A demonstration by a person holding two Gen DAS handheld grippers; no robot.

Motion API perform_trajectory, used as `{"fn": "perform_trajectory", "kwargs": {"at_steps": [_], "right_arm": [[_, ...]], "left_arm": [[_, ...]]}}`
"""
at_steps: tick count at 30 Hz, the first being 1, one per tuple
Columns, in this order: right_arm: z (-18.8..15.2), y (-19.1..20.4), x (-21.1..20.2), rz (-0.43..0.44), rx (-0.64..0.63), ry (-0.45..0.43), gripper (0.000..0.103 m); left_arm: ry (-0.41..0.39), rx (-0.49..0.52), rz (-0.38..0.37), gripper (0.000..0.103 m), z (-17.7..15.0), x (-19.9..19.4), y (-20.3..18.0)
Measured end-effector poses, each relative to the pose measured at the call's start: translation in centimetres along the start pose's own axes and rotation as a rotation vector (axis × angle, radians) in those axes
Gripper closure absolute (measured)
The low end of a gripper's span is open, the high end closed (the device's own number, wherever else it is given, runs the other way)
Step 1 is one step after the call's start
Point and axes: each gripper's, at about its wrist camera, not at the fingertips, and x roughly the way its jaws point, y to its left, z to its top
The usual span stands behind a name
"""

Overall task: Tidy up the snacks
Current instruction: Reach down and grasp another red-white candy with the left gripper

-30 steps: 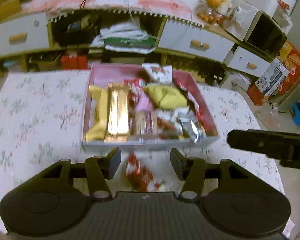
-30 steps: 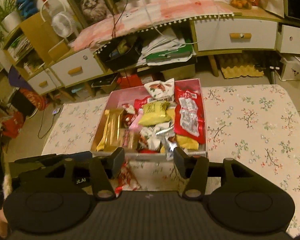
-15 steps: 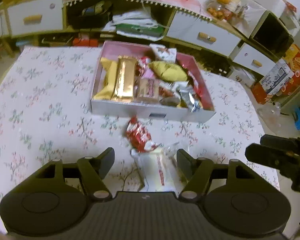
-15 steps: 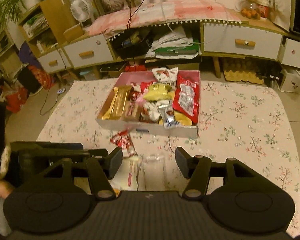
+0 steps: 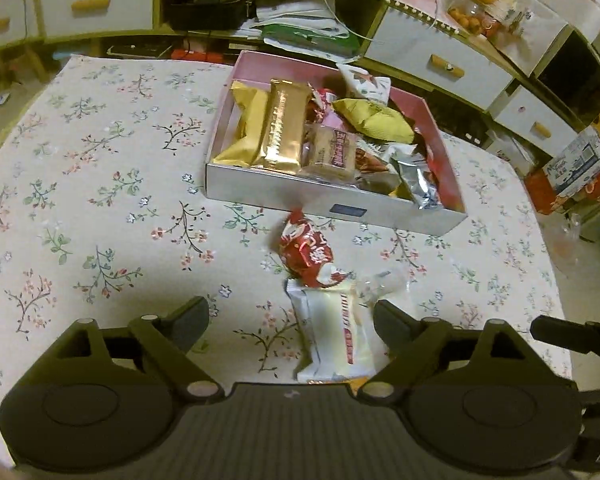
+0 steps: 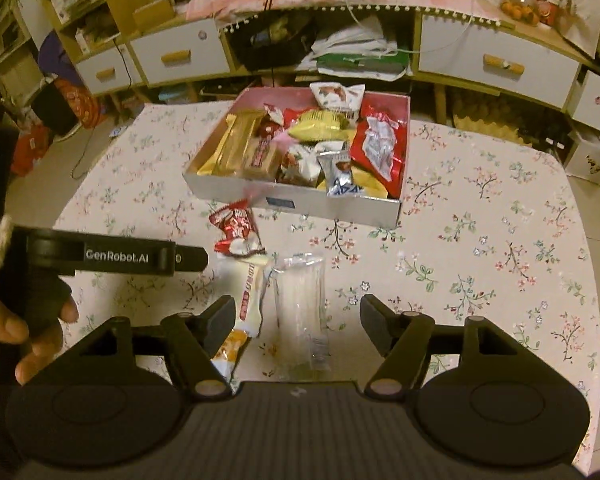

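Floral cloth covers the counter point(image 5: 100, 200); the snack box point(image 5: 332, 200) sits at twelve o'clock, with a red packet point(image 5: 306, 254), white packet point(image 5: 336, 336) and clear packet point(image 6: 302, 304) lying loose at six o'clock of it. Left gripper point(image 5: 290, 318) is released and widening around the white packet; right gripper point(image 6: 298, 320) is released and widening around the clear packet.

The right gripper point(image 6: 297, 322) is opening over a clear packet point(image 6: 301, 304), apparently not touching it. A white wrapper point(image 6: 251, 295) lies by its left finger; the snack box point(image 6: 300, 200) sits beyond.
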Motion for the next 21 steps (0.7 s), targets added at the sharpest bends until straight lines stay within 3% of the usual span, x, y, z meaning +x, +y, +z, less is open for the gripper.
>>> {"fn": "perform_trajectory", "kwargs": {"at_steps": [7, 12, 21], "right_arm": [[-0.6, 0.0, 1.8, 0.049, 0.034, 0.078, 0.036], [-0.9, 0.6, 2.6, 0.003, 0.002, 0.095, 0.037], [-0.6, -0.2, 2.8, -0.025, 0.045, 0.086, 0.039]], "left_arm": [[0.008, -0.028, 0.006, 0.01, 0.6, 1.5, 0.2], [0.005, -0.014, 0.022, 0.01, 0.8, 3.4, -0.3], [-0.039, -0.034, -0.022, 0.014, 1.7, 6.0, -0.4]]}}
